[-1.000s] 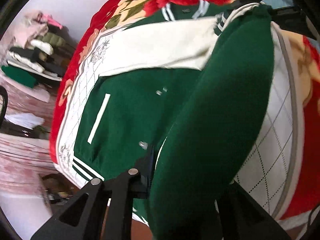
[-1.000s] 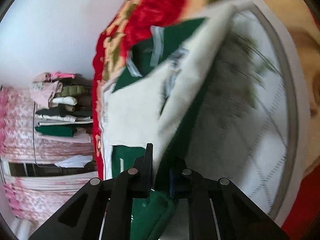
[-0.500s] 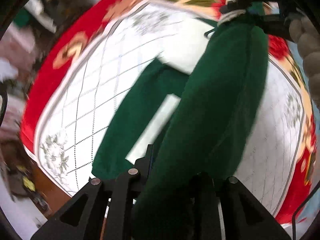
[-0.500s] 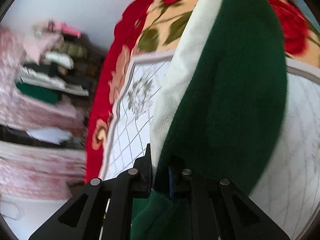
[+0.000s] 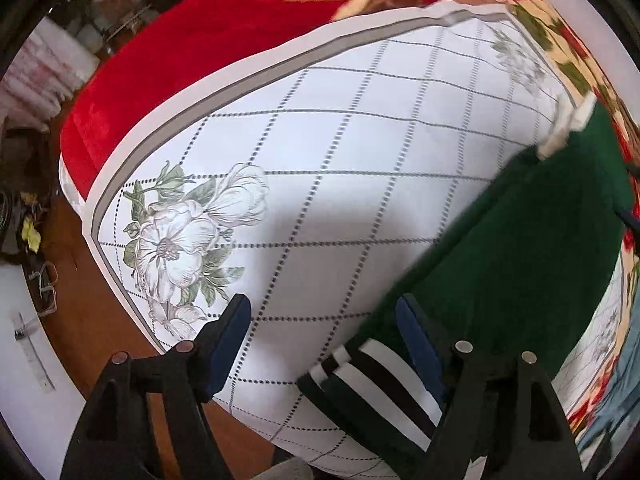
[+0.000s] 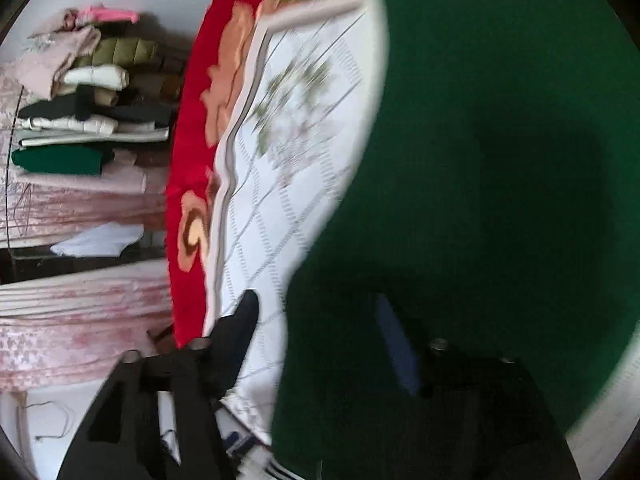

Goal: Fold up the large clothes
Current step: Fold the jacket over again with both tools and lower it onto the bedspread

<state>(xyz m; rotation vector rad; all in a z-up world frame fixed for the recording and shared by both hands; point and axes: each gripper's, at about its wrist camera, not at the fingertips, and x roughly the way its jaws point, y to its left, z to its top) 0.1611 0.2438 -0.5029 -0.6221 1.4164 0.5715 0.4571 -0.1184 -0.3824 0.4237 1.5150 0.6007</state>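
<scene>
— How many garments on the bed?
— 1 green jacket (image 5: pixel 520 248), on 1 white checked sheet (image 5: pixel 320 168) over 1 red blanket (image 5: pixel 168 64).
— And the far left?
— 1 pile of folded clothes (image 6: pixel 88 120).
— Grippers?
— 2: left gripper (image 5: pixel 324 320), right gripper (image 6: pixel 320 320).
</scene>
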